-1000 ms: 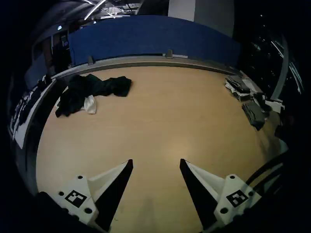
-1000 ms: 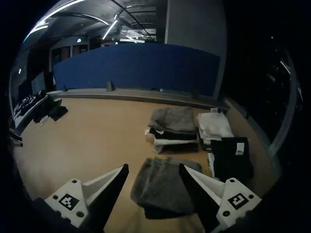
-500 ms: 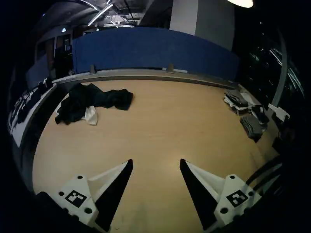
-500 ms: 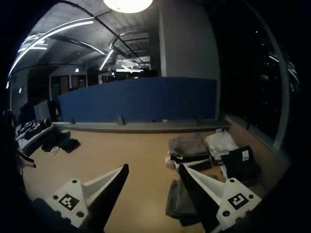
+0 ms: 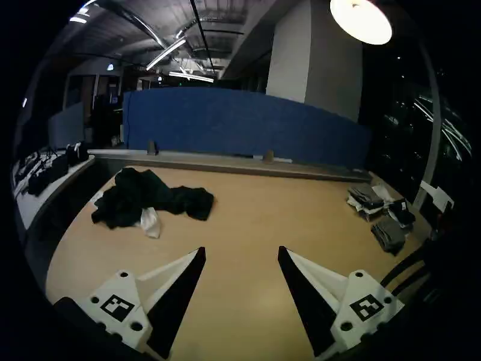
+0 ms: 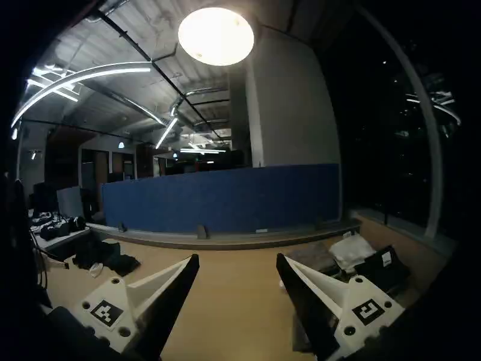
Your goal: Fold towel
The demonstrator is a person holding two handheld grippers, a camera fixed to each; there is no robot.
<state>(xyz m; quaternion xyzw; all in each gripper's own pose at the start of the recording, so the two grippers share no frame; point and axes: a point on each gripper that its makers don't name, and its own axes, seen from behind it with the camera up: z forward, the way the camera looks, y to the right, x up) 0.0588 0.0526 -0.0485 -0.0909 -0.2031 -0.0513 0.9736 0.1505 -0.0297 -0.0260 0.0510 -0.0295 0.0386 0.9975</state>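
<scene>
Left claw: stood open, empty, over bench.
Right claw: open, empty.
Towel heap: lay crumpled, dark, far left on bench.
Folded stacks: sat at right edge.
Blue partition: ran behind bench.

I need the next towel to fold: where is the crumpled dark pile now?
Left gripper view: the crumpled dark pile lies far left on the table, before the blue divider, opposite the folded stacks.

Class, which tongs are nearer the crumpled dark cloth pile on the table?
Left. The left tongs have the crumpled dark cloth pile ahead to their left; from the right tongs it lies far off across the table.
</scene>
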